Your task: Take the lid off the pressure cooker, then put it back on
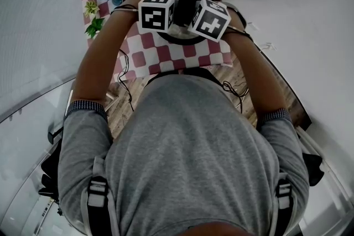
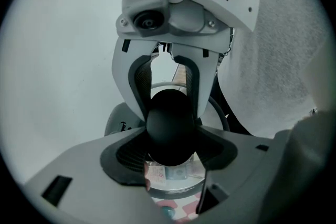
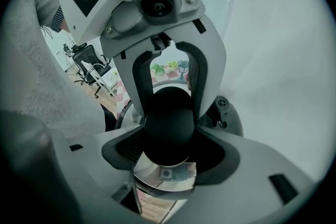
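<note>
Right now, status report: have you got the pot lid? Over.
Jaws of left gripper and right gripper shut on black knob. Shiny lid beneath, lifted or not unclear. No obstacle in view.

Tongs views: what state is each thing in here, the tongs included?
left tongs: closed on the lid knob, from one side.
right tongs: closed on the lid knob, from the opposite side.
lid: gripped by its knob; whether raised or seated, cannot tell.
checked cloth: spread flat.
</note>
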The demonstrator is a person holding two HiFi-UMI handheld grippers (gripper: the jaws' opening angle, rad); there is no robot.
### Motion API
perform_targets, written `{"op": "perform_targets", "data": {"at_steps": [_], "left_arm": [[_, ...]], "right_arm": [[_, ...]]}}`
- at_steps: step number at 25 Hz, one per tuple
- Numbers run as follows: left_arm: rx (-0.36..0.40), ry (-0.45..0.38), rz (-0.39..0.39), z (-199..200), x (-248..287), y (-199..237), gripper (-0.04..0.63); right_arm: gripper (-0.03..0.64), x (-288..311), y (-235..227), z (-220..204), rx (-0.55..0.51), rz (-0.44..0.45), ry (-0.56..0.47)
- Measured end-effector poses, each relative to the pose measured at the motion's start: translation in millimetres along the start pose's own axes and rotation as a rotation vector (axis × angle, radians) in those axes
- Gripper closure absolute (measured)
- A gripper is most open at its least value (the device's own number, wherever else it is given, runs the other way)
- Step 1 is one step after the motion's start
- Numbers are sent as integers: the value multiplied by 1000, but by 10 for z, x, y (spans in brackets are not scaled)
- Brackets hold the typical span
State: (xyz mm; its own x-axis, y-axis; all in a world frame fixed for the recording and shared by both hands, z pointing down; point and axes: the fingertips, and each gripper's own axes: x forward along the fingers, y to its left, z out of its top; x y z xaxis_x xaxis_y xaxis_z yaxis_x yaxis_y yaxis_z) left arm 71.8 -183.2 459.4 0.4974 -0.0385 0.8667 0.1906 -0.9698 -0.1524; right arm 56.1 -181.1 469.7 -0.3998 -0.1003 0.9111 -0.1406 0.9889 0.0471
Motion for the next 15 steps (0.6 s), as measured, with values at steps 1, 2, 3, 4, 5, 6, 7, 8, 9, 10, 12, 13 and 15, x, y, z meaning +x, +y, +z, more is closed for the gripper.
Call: {"op": "perform_targets", "data": {"at_steps": [1,2,3,4,5,6,7,8,9,10,12,13,15], "left_arm": [[-2,2,1,-3,-20,-18,295],[-3,3,3,-8,-42,-35,293],[-6,6,7,-17,-66,-49,293],[-10,9,11,-32,-93,-62,295],[-15,12,17,-53,-121,-76,294],[-20,15,23,-78,-148,-93,295],[-25,17,29,-103,-176,-113,295],[-30,18,34,-129,-202,-134,295],[-36,20,38,-156,-226,-160,295],[-41,24,41,-185,-249,-189,294],[-51,33,48,-242,-295,-249,294],[-57,36,52,-268,-322,-278,295],[-72,42,61,-323,-385,-340,295]], "right_arm": [[325,-6,17,19,-2,0,-3],[325,-14,34,43,-4,0,-6],[325,-18,49,70,-9,0,-9],[327,-18,65,98,-15,1,-11],[325,-13,84,128,-22,3,-12],[325,-6,104,161,-30,6,-13],[325,0,126,198,-37,7,-15],[325,9,149,235,-44,10,-16],[325,19,175,272,-51,11,-17],[325,26,201,310,-57,12,-19],[325,39,255,387,-72,13,-23],[325,47,283,425,-80,15,-24],[325,61,346,510,-97,22,-27]]}}
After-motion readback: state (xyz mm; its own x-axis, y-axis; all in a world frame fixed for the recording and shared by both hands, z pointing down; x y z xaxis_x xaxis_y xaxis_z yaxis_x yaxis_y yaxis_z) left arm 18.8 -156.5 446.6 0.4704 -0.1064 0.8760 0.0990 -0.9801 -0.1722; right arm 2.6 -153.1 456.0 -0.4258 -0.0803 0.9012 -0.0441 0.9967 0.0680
